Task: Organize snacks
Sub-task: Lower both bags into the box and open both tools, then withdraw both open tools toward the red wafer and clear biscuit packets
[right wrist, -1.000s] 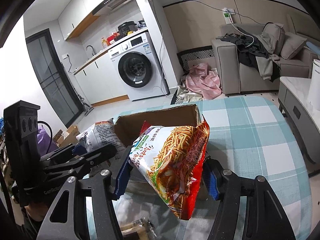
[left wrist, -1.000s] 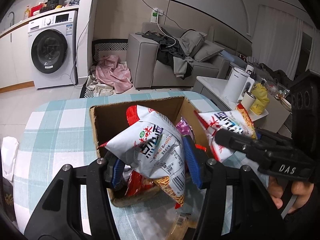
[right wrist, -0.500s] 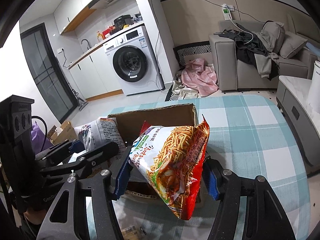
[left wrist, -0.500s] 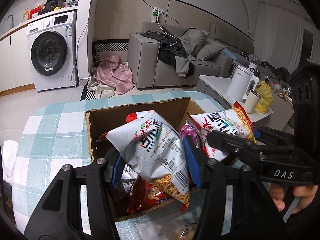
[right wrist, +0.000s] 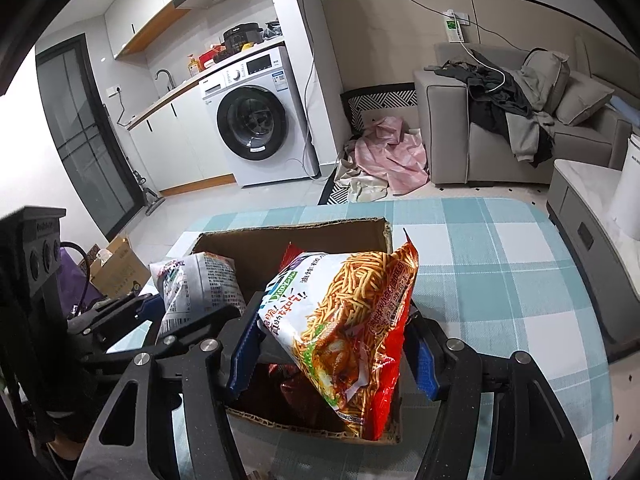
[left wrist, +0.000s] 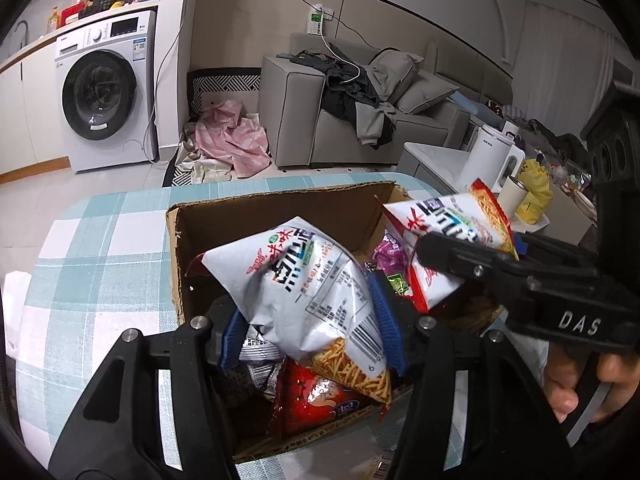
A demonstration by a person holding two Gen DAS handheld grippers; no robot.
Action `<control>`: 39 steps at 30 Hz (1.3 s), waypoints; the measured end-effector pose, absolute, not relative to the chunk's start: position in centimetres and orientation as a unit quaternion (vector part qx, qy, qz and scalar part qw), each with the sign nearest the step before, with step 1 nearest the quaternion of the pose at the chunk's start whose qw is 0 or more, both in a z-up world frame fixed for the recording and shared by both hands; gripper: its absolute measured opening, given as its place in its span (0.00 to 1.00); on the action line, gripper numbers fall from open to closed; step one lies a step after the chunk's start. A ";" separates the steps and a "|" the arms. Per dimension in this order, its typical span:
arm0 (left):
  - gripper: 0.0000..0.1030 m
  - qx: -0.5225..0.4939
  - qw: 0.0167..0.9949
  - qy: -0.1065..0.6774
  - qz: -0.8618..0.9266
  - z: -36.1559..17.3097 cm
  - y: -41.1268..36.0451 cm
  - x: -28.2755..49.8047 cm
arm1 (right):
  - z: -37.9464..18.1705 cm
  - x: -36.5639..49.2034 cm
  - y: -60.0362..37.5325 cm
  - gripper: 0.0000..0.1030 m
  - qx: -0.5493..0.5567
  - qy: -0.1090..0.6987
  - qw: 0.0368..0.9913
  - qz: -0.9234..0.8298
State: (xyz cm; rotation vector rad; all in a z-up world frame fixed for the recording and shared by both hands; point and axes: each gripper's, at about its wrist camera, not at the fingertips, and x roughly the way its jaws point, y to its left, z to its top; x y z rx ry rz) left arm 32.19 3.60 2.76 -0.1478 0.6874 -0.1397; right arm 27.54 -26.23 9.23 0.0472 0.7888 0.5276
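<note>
While tilted downward, both grippers hold snack bags (left wrist: 304, 280) over box (left wrist: 280, 208).

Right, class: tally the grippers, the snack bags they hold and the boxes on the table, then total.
Grippers: 2 (left gripper, right gripper)
Held bags: 2 (left bag, right bag)
Box: 1
Total: 5

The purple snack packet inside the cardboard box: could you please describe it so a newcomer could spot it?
Start at the open brown cardboard box on the teal checked tablecloth. By its right wall lies the small shiny purple snack packet, the only purple wrapper there, between two white-and-orange crisp bags.
</note>
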 end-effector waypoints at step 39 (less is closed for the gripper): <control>0.99 -0.039 0.944 0.323 -0.049 7.9 2.3 23.8 | 12.1 21.3 -30.7 1.00 0.057 0.352 0.892 0.279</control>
